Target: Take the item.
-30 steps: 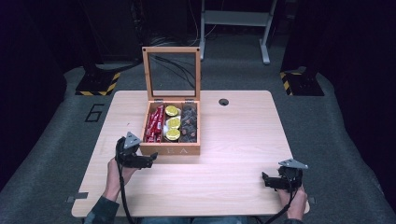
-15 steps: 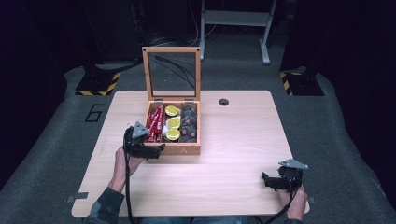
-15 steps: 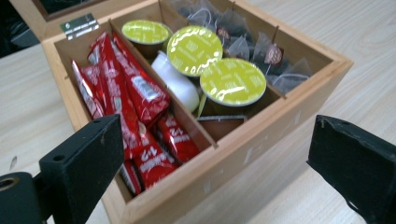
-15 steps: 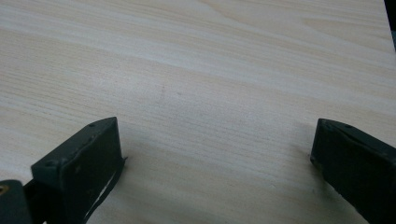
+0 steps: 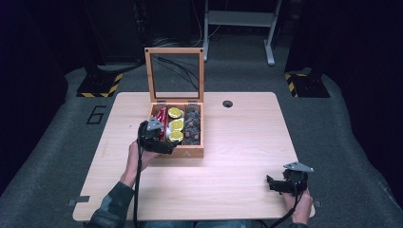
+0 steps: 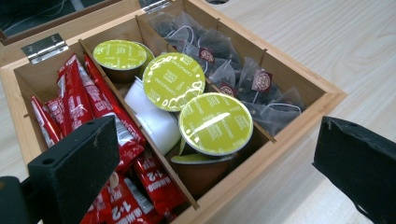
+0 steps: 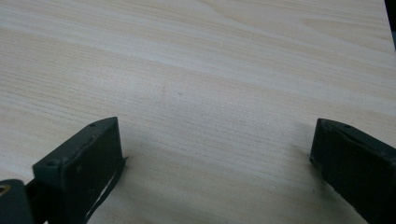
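A wooden box [image 5: 190, 153] stands open on the table, split into three lanes. Red sachets [image 6: 79, 102] fill the left lane, green-lidded capsules [image 6: 215, 122] the middle one, and dark tea bags [image 6: 233, 70] the right one. My left gripper [image 5: 166, 142] hovers over the box's front left corner, pointing at the capsules. Its jaws have just been opening and stand wide, gripping nothing. The right gripper [image 5: 272, 184] rests low near the table's front right edge. In the right gripper view it [image 7: 215, 140] is open over bare wood.
The box's glass lid [image 5: 174, 50] stands upright at the back. A round cable hole [image 5: 227, 103] sits in the table [image 5: 247, 142] behind the box to the right. A white capsule [image 6: 149, 112] lies among the green ones. Dark floor surrounds the table.
My left gripper has travelled from the table left of the box forward and right, to over the box's front left corner. The right gripper has stayed put.
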{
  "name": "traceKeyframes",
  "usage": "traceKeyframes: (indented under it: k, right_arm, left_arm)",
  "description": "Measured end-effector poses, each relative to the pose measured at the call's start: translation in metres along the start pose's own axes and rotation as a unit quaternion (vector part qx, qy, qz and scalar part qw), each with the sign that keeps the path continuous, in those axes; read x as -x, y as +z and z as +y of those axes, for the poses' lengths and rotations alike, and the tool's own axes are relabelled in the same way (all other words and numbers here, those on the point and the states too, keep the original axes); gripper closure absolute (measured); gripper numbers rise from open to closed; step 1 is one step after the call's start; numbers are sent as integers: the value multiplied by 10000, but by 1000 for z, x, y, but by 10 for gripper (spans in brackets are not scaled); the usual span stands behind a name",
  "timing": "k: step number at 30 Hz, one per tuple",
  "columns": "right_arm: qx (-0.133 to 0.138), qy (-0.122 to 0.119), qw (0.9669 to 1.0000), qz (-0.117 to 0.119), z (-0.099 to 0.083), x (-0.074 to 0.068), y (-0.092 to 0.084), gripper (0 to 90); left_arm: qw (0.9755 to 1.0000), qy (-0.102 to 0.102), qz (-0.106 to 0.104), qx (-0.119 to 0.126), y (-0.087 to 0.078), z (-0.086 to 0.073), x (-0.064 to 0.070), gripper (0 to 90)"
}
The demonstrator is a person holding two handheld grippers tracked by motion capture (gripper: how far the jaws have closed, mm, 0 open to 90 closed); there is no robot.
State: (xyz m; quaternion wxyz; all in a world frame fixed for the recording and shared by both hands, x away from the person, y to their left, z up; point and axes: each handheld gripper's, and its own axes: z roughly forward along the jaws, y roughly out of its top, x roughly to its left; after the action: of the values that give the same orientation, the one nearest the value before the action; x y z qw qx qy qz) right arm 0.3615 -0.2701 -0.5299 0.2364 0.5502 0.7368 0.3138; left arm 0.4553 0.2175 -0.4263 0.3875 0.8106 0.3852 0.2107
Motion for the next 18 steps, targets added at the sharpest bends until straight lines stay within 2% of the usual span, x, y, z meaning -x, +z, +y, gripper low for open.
traceKeyframes:
  k: [8,16,18]
  right_arm:
    - [13,18,10000,2,0,0,0,20]
    - [11,28,10000,2,0,-1,0,21]
    - [12,29,10000,1,0,-1,0,21]
  left_arm:
    - [9998,-1,-170,-122,16,6,-1,43]
    - [9994,45,-160,-297,29,8,-2,148]
    - [9994,-25,-186,-276,34,7,-2,158]
